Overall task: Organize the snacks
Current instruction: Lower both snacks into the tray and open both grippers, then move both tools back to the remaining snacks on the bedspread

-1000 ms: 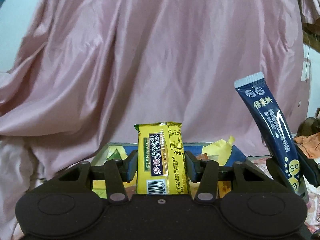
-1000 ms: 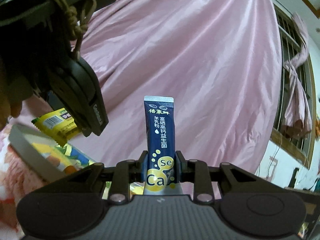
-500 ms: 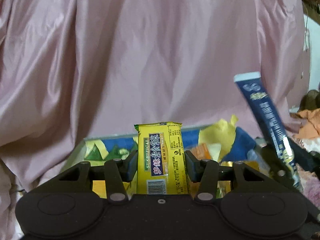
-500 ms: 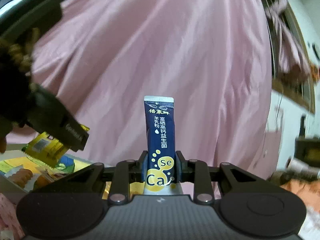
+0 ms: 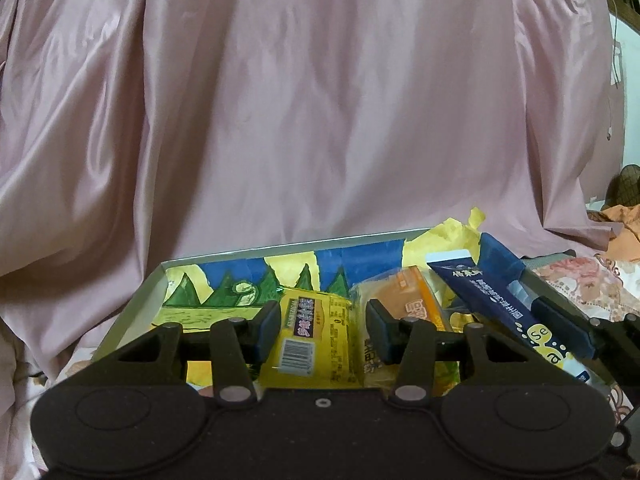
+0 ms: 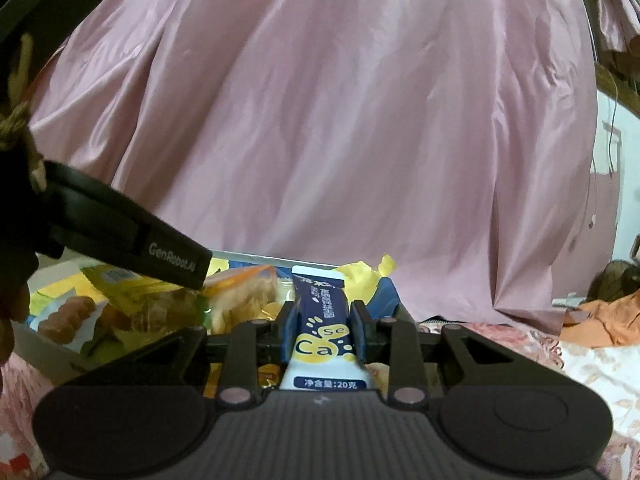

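Note:
My left gripper (image 5: 323, 330) is shut on a yellow snack packet (image 5: 316, 332), which leans forward over a shallow box (image 5: 248, 258) lined with a blue, yellow and green drawing. My right gripper (image 6: 322, 330) is shut on a dark blue stick sachet (image 6: 320, 304) marked "Ca Se", tipped forward over the box's right end. In the left wrist view that sachet (image 5: 500, 300) slants in from the right. An orange packet (image 5: 416, 300) lies in the box between the two held items. In the right wrist view one of the left gripper's fingers (image 6: 172, 256) reaches in from the left.
Several snack bags fill the box, among them a sausage-print pack (image 6: 68, 316) and a clear bag of chips (image 6: 248, 292). Crumpled yellow paper (image 5: 460, 232) sticks up at its far right corner. A pink curtain (image 5: 320, 120) hangs close behind. Floral cloth (image 5: 580, 280) and an orange garment (image 5: 624, 220) lie to the right.
Both grippers have come down and closer to the box, which now looks much larger. The yellow packet and the blue sachet have tipped forward from upright. The right gripper has rolled level.

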The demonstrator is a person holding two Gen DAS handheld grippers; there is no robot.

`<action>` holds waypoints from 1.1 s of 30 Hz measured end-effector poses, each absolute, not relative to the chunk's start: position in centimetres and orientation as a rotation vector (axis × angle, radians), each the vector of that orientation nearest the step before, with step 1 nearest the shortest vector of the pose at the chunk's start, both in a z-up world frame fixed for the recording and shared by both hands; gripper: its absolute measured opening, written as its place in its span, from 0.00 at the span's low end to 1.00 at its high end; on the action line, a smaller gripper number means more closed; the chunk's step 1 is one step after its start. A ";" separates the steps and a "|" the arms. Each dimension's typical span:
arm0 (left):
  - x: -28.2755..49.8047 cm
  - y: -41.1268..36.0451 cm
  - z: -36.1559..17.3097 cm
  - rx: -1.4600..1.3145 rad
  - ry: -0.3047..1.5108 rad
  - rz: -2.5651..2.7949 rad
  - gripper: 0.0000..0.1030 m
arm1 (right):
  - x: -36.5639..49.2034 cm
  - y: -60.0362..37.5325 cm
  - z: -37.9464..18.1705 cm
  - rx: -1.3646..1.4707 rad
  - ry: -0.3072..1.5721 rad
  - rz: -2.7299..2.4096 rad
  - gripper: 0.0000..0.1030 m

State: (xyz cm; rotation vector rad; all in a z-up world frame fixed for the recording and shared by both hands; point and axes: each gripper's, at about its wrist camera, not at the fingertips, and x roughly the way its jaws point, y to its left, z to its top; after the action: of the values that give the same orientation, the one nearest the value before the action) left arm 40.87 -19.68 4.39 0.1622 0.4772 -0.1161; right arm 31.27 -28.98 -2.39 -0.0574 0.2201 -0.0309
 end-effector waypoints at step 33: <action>30.3 -13.1 11.2 0.030 0.376 -0.065 0.99 | 25.4 -32.5 5.4 0.056 0.077 -0.106 1.00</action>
State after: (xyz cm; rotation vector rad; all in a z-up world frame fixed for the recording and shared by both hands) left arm 30.35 -13.10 11.20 0.0297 0.3758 -0.0654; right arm 25.38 -32.49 5.38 0.0565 0.0768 -0.1057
